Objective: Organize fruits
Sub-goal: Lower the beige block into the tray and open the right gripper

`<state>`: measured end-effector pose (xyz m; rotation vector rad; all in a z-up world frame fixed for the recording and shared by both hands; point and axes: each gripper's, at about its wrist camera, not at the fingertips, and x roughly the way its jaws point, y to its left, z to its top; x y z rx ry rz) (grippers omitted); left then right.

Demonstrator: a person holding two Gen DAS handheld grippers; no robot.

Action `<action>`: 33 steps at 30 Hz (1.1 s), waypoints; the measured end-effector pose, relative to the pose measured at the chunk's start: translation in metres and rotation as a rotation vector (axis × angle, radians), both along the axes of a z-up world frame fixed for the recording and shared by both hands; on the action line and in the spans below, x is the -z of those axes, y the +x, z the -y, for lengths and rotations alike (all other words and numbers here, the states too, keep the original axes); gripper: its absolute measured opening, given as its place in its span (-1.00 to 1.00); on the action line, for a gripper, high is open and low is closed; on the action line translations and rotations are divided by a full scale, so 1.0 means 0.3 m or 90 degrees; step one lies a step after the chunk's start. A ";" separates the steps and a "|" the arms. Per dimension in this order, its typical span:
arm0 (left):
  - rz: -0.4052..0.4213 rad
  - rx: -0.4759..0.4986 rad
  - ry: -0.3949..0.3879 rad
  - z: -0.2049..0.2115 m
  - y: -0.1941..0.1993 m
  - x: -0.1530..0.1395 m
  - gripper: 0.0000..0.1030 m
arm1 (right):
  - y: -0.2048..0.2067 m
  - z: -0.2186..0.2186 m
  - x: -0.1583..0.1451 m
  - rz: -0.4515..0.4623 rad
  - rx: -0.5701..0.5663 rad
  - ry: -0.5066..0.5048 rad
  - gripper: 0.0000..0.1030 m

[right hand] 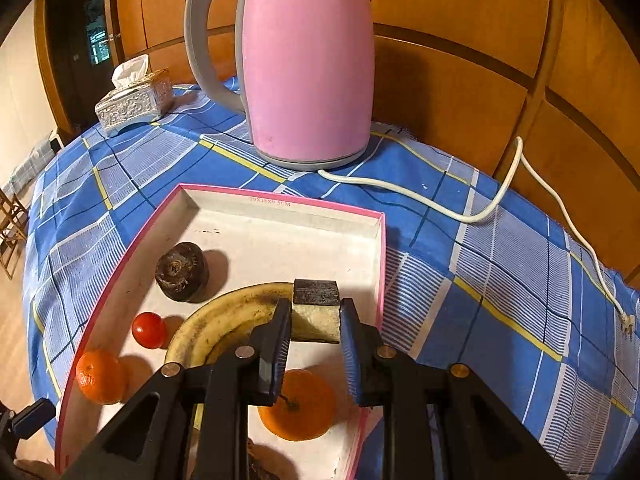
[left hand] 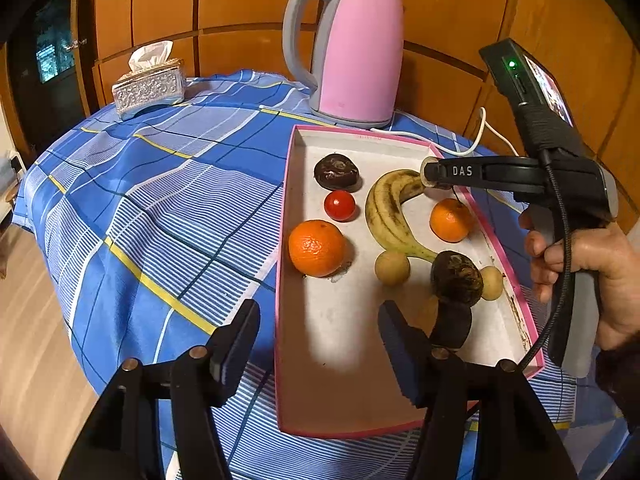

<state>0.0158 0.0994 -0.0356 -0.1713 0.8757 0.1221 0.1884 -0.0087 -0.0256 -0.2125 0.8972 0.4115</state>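
A pink-rimmed white tray [left hand: 280,280] [right hand: 280,192] holds the fruit. A spotted banana [left hand: 388,212] [right hand: 224,320] lies across its middle. My right gripper [left hand: 430,172] [right hand: 316,316] is shut on the banana's cut end at the tray's right wall. Around the banana lie two oranges [left hand: 316,248] [left hand: 450,220], a red tomato [left hand: 339,205] [right hand: 149,330], two dark brown fruits [left hand: 336,172] [left hand: 456,278] and two small tan round fruits [left hand: 392,267] [left hand: 492,282]. My left gripper [left hand: 320,312] hangs open over the tray's near, bare part with nothing between its fingers.
A pink kettle [left hand: 356,56] [right hand: 308,60] stands just behind the tray, and its white cord [right hand: 480,212] trails right over the blue checked cloth. A silver tissue box [left hand: 148,88] sits at the far left. A person's hand [left hand: 600,264] holds the right gripper's handle.
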 end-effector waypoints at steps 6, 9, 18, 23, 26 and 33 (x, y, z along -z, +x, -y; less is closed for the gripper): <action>0.003 0.000 0.003 0.010 -0.004 -0.006 0.25 | -0.008 -0.005 0.003 0.007 0.022 0.000 -0.54; 0.006 -0.002 0.005 0.010 -0.007 -0.008 0.26 | -0.011 -0.004 0.003 0.008 0.029 0.002 -0.54; 0.012 -0.010 0.004 0.002 -0.015 -0.012 0.27 | -0.033 0.008 -0.021 0.030 0.035 0.020 -0.54; 0.015 -0.005 0.009 0.011 -0.025 -0.019 0.28 | -0.046 -0.014 -0.015 0.014 -0.003 0.024 -0.53; 0.020 -0.007 0.009 0.011 -0.033 -0.026 0.28 | -0.065 -0.019 -0.017 0.024 0.001 0.012 -0.45; 0.031 -0.008 0.008 0.019 -0.050 -0.034 0.29 | -0.101 0.010 -0.030 0.036 0.021 0.015 -0.45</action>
